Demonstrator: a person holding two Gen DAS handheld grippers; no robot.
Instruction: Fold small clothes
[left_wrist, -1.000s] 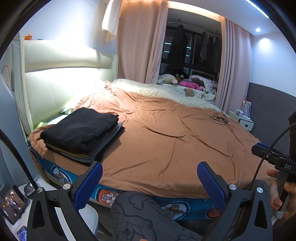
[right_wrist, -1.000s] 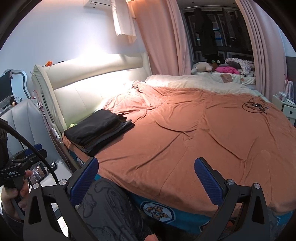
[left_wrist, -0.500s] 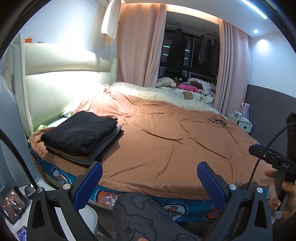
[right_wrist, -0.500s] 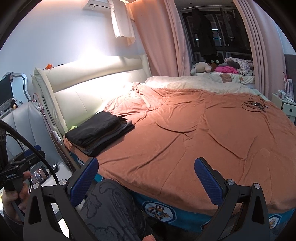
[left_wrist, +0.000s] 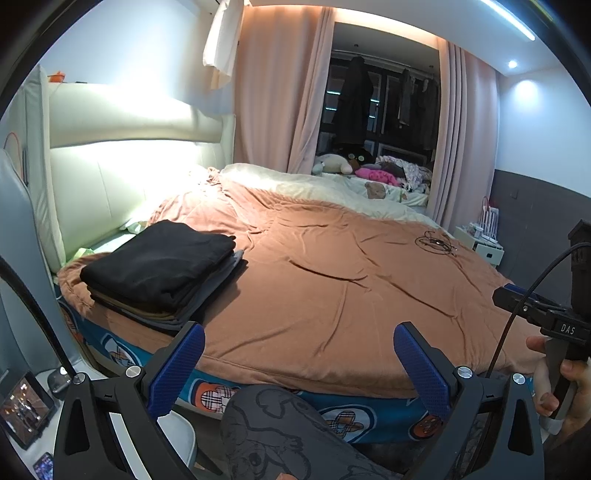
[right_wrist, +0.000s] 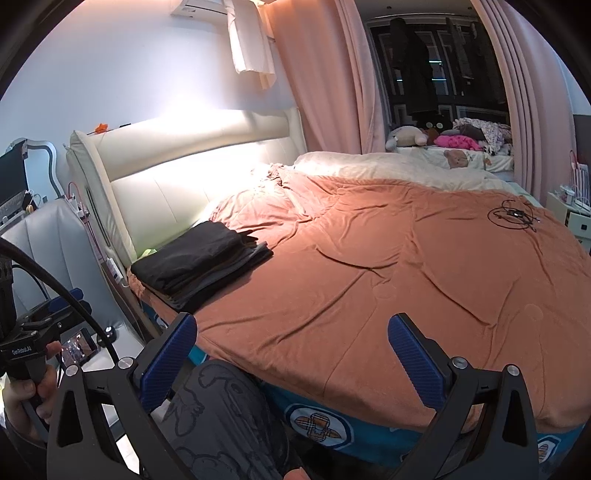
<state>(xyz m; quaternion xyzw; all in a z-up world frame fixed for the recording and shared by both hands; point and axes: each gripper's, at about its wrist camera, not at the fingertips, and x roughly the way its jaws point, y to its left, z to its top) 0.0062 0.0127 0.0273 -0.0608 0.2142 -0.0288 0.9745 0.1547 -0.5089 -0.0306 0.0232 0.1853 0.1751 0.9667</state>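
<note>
A stack of folded dark clothes (left_wrist: 159, 269) lies on the near left corner of the bed, black piece on top, grey ones below; it also shows in the right wrist view (right_wrist: 199, 266). My left gripper (left_wrist: 295, 365) is open and empty, held off the bed's front edge over my knee. My right gripper (right_wrist: 291, 358) is open and empty too, held just in front of the bed edge. Each gripper is well short of the stack. The right gripper's body shows in the left wrist view (left_wrist: 554, 321).
An orange-brown blanket (left_wrist: 332, 280) covers the bed. A tangled black cable (left_wrist: 436, 243) lies at its far right. A padded headboard (left_wrist: 122, 184) stands left. Soft toys and clothes (left_wrist: 369, 170) lie at the back. A small screen (left_wrist: 22, 410) sits on the bedside at left.
Both wrist views have tilted slightly upward and drawn back a little from the bed. The clothes stack has not moved and both grippers stay open.
</note>
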